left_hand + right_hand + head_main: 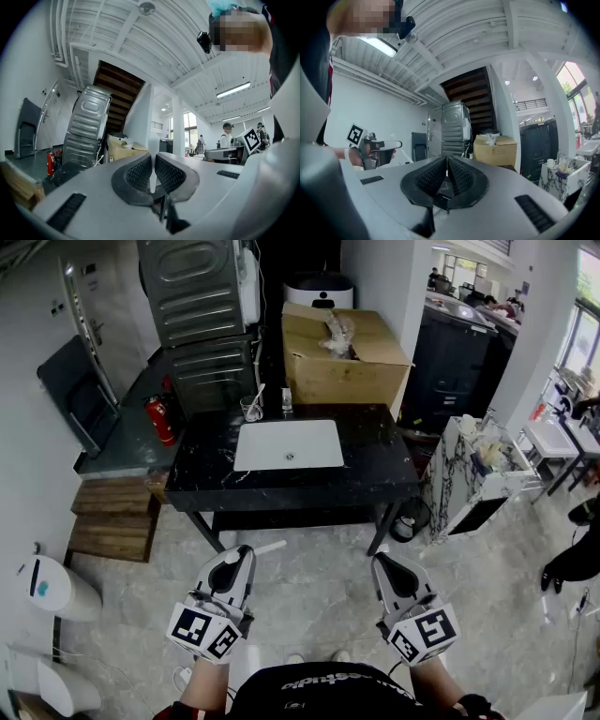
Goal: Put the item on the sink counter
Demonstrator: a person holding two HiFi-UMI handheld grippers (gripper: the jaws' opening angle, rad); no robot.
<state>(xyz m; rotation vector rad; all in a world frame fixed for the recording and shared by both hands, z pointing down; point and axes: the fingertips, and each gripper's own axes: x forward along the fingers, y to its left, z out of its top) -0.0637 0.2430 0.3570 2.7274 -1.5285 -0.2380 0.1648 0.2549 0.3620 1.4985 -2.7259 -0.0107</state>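
The black sink counter [375, 465] with a white basin [288, 444] stands ahead of me. My left gripper [242, 557] is held low in front of it, shut on a thin white stick-like item [269, 547] that pokes out to the right. In the left gripper view the white item [152, 145] stands upright, pinched between the ribbed pads [138, 174] of the left gripper [153, 164]. My right gripper [382, 563] hovers beside it, shut with nothing between its pads [459, 176]. The right gripper view shows the left gripper [377, 151] at the far left.
A glass cup [251, 409] holding a white stick and a small bottle [286, 401] stand at the counter's back edge. Behind them is a cardboard box [342, 357]. A red extinguisher [161, 420] and wooden steps [114, 517] are on the left, a marble stand [473, 474] on the right.
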